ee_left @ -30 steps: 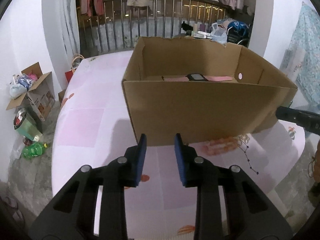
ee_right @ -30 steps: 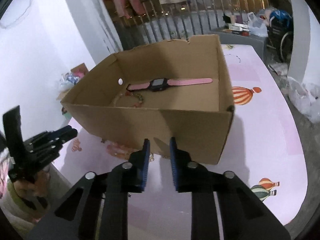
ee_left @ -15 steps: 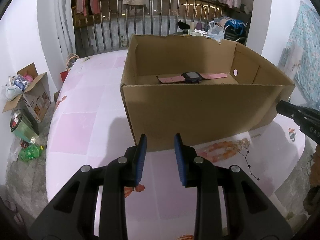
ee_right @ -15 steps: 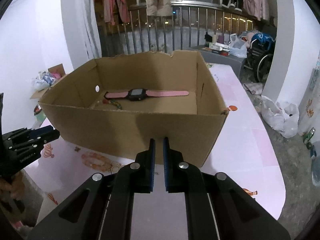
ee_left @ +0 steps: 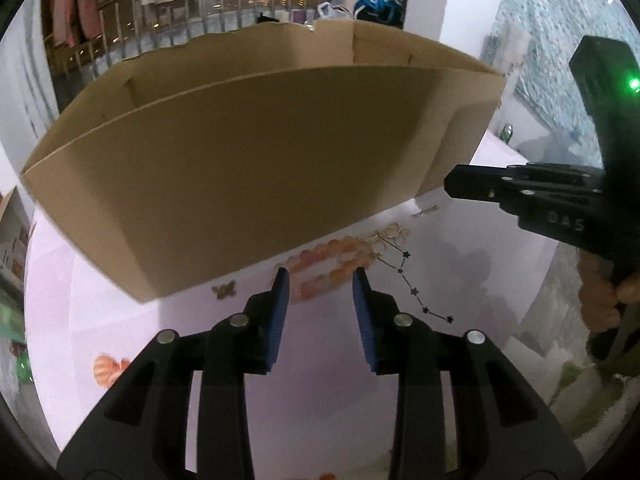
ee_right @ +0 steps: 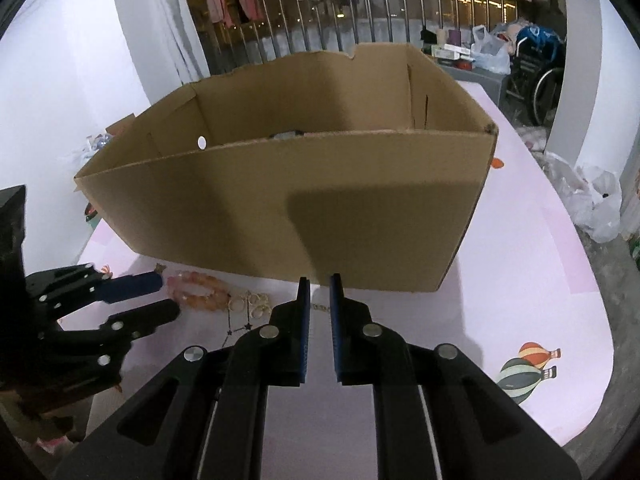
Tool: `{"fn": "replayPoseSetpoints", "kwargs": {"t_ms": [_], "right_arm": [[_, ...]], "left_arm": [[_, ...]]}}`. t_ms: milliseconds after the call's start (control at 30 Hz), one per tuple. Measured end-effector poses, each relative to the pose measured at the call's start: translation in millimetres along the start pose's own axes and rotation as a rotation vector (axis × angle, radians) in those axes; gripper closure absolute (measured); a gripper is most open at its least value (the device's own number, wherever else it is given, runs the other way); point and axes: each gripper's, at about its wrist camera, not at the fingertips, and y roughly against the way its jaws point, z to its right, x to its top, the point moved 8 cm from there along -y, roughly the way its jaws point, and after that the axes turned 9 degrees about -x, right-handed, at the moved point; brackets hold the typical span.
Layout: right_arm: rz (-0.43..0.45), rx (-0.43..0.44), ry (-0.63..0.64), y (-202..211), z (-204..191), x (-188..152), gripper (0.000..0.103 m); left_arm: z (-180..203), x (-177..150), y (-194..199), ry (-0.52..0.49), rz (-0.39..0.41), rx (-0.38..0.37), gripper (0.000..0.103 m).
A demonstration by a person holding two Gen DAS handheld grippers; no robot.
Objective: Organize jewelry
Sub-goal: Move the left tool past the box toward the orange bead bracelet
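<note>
- Left wrist view: the black left gripper with blue pads (ee_left: pixel 320 276) is seen pointed down at a pale pink tabletop printed with balloons (ee_left: pixel 304 384). Its jaws are opening, and nothing is held between them.
- A string of round orange-pink beads (ee_left: pixel 332 264) is seen on the table just past the fingertips, partly showing in the gap between them. No contact with the pads can be made out.
- Small pale rings and gold coils (ee_left: pixel 390 238) are lying touching the far end of the beads, and a thin dark chain with small star charms (ee_left: pixel 414 288) is stretched out to their right.
- A small gold butterfly-shaped piece (ee_left: pixel 225 290) is lying near the left fingertip, and a short metal clip (ee_left: pixel 425 211) is lying by the box corner.
- The view is dominated by a large open brown cardboard box (ee_left: pixel 256 168), which is standing just behind the jewelry.
- The black right gripper (ee_left: pixel 460 184) is seen reaching in from the right, gripped in a hand (ee_left: pixel 612 300).
- Right wrist view: the right gripper (ee_right: pixel 319 280) is shown with its jaws opening from a narrow gap, with nothing between them. It is aimed at the box (ee_right: pixel 280 204) wall.
- The beads (ee_right: pixel 198 288) and rings (ee_right: pixel 252 302) are seen at the foot of the box, and the left gripper (ee_right: pixel 168 294) is poised with its tips close beside the beads.
</note>
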Motion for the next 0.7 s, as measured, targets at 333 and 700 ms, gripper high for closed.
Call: {"fn": "replayPoseSetpoints", "kwargs": {"t_ms": [333,700], "right_arm": [[-0.031,0.031,-0.042,-13.4,5.2,-0.3,0.092],[-0.036,0.060,-0.077,-14.8,8.6,-4.2,0.092]], "left_arm": [[15.9,-1.7,-12.1,-0.246,-0.124,-0.015,0.072],[22.7,2.3,-15.6,-0.294,-0.174,-0.050,0.095]]}}
